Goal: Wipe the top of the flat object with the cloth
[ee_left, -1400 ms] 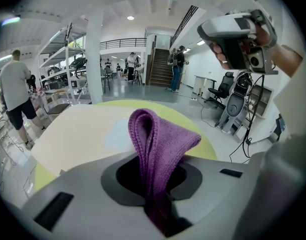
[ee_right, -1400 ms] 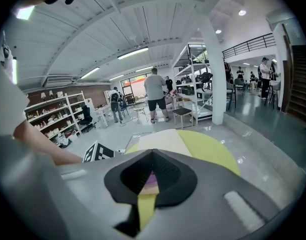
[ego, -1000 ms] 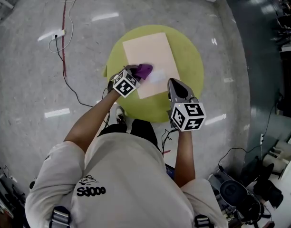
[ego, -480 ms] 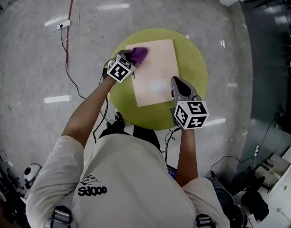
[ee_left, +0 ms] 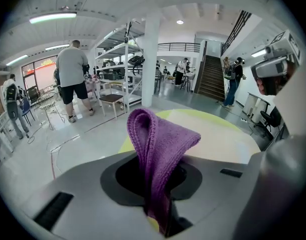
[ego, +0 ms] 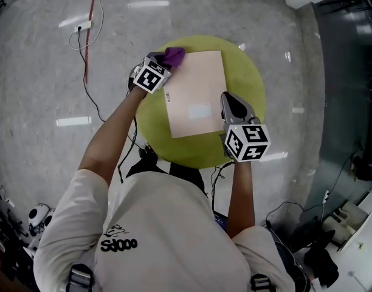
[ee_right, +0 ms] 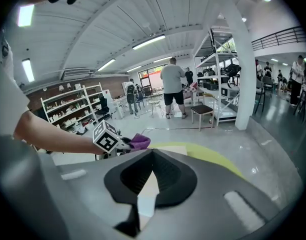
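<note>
yellow-green round bench (ego: 250, 72): left tongs (ego: 164, 63) clench folded purple cloth (ego: 174, 55) at 11 o'clock corner of pale flat board (ego: 198, 90) (right tongs (ego: 230, 102) closed, empty); overshooting would drag it off.

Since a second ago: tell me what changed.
The left gripper, shut on the cloth throughout, slid it along the board's left edge to the far-left corner. The right gripper stayed at the board's right edge; the board did not shift on the table.

The cloth's (ee_left: 160, 146) lower end (pinched) hides between the fingers (ee_left: 83, 194).
</note>
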